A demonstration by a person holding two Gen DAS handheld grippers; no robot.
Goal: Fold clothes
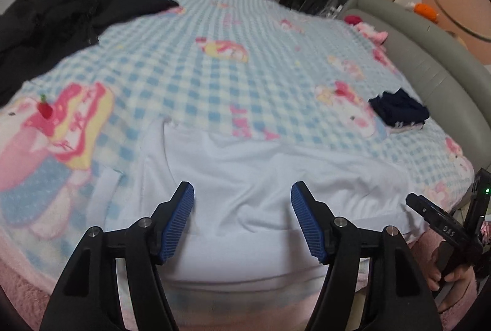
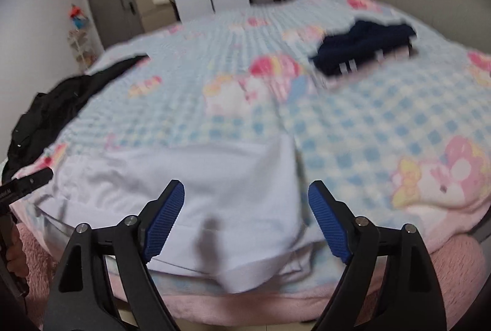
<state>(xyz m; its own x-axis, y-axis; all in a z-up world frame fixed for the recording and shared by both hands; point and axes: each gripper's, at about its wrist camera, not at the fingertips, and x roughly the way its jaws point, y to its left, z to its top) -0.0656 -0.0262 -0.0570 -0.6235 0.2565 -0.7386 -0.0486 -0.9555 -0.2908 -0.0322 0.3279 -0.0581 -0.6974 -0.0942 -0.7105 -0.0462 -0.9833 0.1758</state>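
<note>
The white garment lies spread on the near edge of the bed, on a blue-checked blanket with pink cartoon prints, its near hem hanging a little over the edge. Its long axis runs left to right along that edge. Both grippers hang just above it from the near side, pointing down and forward, so the cloth lies straight ahead of and below each.

The left gripper stands wide, its blue pads apart with only wrinkled white fabric showing between them, nothing pinched. The right gripper is likewise wide and empty, over the right part of the garment, whose right edge runs just inside its right-hand finger. Judging by this, the left hand is nearer the garment's middle and left side, the right hand nearer its right end, so each seems placed to take its own side for a fold.

The left wrist view shows the garment's left edge with a narrow strip lying beside it, and the right gripper's black body with a hand at far right. The right wrist view shows a dark smudge or shadow on the near hem. Both show a folded navy garment far right and a black garment heaped far left.
</note>
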